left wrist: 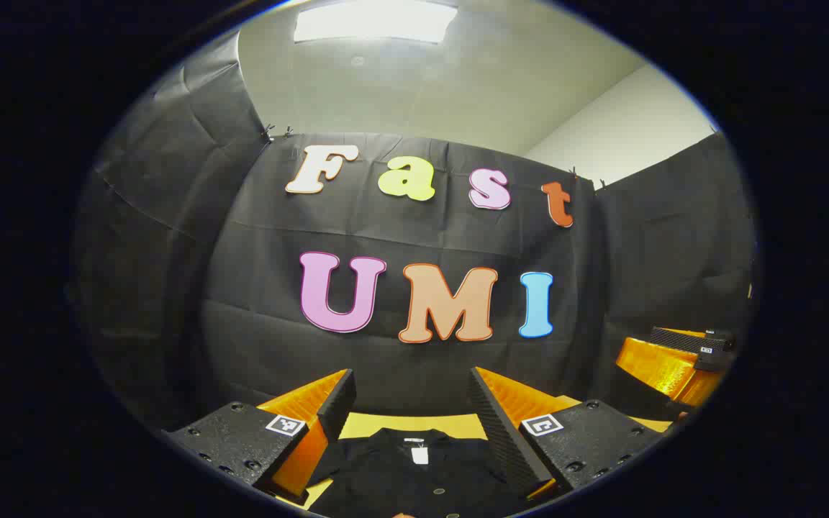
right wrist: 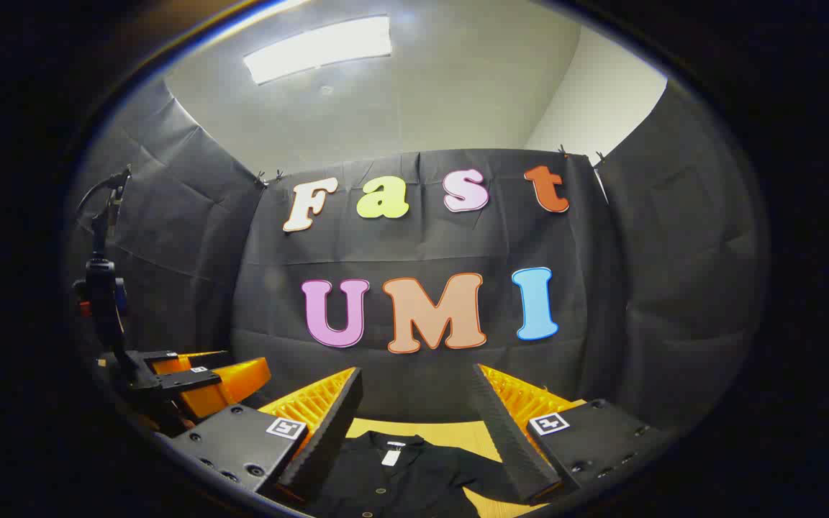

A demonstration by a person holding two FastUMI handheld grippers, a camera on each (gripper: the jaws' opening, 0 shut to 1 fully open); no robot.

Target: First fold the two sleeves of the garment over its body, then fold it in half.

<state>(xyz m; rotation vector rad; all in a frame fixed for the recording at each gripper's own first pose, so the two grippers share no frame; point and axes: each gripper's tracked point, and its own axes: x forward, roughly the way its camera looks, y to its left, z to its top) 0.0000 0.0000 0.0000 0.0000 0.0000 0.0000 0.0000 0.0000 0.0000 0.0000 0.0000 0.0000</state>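
Both claws, left (left wrist: 411, 403) and right (right wrist: 418, 403), gape wide over the shirt (left wrist: 414, 475) at bottom centre; we should pinch each sleeve's cuff first.

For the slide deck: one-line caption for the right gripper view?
Right gripper open above a dark buttoned garment on the yellow table, left gripper alongside.

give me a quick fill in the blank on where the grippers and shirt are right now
1. Both grippers' jaws stand ____.
2. The shirt lies on the ____ table.
3. In the right gripper view, the shirt's collar tag is ____ in colour.
4. The left gripper and right gripper hold ____.

Missing words: open; yellow; white; nothing
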